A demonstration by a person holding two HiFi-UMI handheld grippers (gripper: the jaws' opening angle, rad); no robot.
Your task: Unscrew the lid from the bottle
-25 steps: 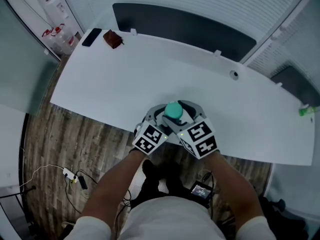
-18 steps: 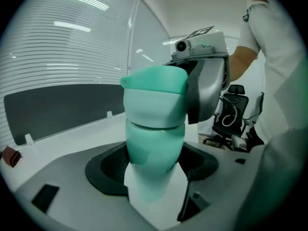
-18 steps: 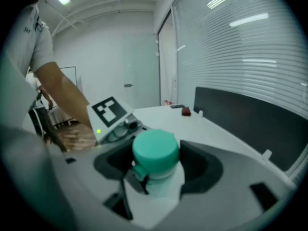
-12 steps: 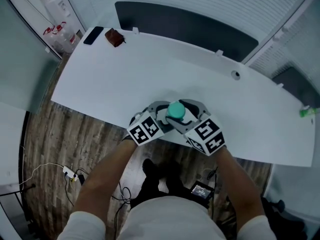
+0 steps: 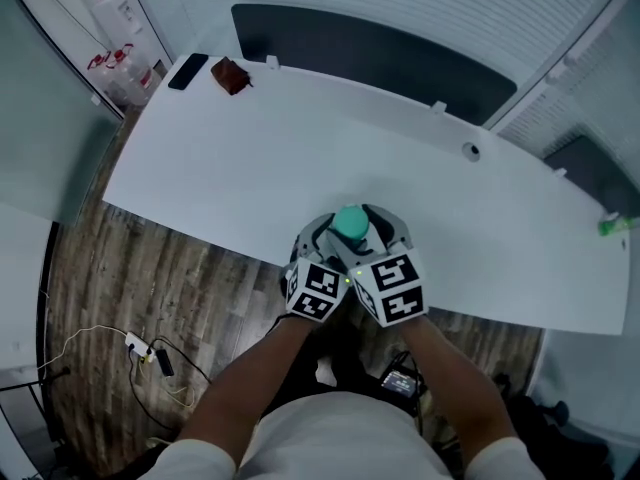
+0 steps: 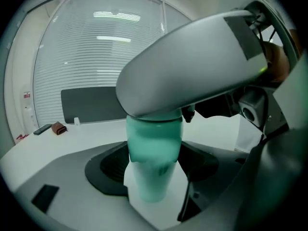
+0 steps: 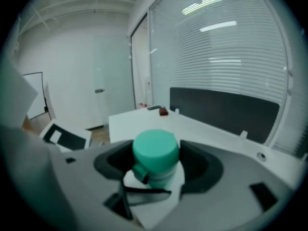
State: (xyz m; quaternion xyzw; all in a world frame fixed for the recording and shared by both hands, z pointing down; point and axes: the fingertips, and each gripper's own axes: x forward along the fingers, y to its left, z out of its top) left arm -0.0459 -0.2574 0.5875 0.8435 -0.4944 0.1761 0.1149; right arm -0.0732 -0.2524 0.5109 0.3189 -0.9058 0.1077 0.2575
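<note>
Over table edge: left tongs grip bottle, right tongs grip lid.

No words, brands or numbers legible anywhere. Only coded black-and-white square patterns, without letters, on the left marker cube and the right marker cube. Red-and-white labels on pale equipment beyond the worktop's far left corner, print too small to read.
</note>
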